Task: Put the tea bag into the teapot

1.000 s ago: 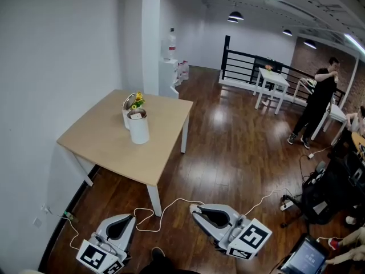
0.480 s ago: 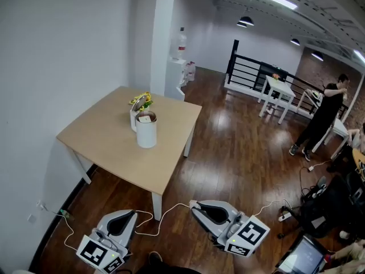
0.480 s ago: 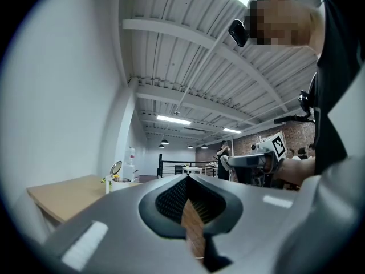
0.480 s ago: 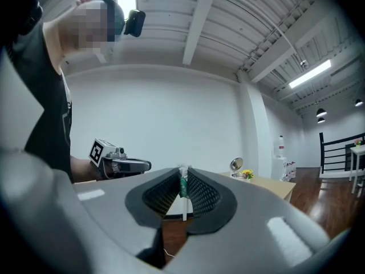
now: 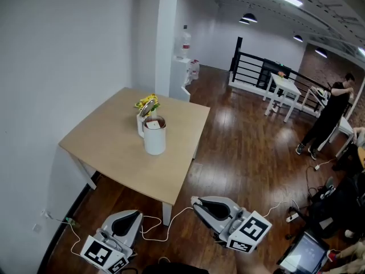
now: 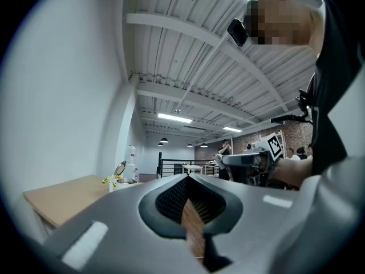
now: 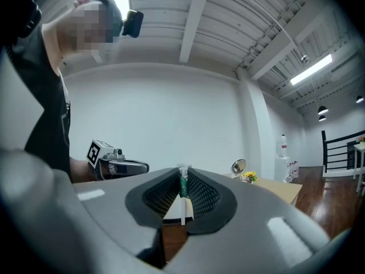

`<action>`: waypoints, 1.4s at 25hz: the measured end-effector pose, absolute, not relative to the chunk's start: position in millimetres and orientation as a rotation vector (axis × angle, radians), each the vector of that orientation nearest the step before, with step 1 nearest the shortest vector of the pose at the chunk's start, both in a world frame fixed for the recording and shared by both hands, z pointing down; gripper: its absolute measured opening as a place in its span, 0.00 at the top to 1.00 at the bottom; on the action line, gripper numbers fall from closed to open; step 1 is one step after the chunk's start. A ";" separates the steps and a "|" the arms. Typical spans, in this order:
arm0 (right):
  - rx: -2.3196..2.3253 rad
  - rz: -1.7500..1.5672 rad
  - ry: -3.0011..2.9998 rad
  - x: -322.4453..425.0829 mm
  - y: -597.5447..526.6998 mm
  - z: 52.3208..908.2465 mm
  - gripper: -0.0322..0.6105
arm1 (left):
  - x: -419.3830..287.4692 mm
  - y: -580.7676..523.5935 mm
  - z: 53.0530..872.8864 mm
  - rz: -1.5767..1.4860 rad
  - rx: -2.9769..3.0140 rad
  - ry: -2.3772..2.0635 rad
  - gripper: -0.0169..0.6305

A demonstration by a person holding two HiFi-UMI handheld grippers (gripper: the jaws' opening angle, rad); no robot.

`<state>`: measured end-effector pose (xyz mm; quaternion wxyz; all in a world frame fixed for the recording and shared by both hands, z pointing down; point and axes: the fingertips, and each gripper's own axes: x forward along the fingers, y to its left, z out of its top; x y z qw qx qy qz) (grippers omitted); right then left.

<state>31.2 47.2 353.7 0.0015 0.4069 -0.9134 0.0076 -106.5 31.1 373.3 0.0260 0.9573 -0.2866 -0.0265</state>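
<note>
A white teapot (image 5: pixel 154 138) stands in the middle of the wooden table (image 5: pixel 108 147) with its lid hinged open; yellow flowers (image 5: pixel 145 103) sit just behind it. My right gripper (image 7: pixel 183 169) is shut on a thin white and green tea bag (image 7: pixel 183 188), held edge-on between the jaws. In the head view the right gripper (image 5: pixel 195 200) hangs over the floor, off the table's near corner. My left gripper (image 5: pixel 137 213) is also low over the floor, shut with nothing in it. The teapot (image 6: pixel 118 177) shows small and far off in the left gripper view.
Dark wooden floor surrounds the table. A white cable (image 5: pixel 171 224) loops on the floor between the grippers. A white wall and pillar (image 5: pixel 168 33) stand behind the table. A person (image 5: pixel 331 116) stands far right by white tables (image 5: pixel 285 87) and a black railing.
The view has moved closer to the table, which now sits lower and further right in the picture. Both grippers stay low over the floor, still shut.
</note>
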 end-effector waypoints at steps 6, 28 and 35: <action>1.265 0.024 -2.859 16.6 11.7 353.5 0.88 | -118.1 -7.5 376.3 -0.072 2.957 -0.883 0.97; 1.086 -0.053 -2.871 41.3 -151.7 347.2 0.88 | -74.7 -151.6 367.4 0.012 2.979 -0.981 0.97; 1.011 -0.008 -2.930 63.7 -201.7 349.6 0.88 | -43.7 -191.8 368.8 0.025 2.974 -1.009 0.97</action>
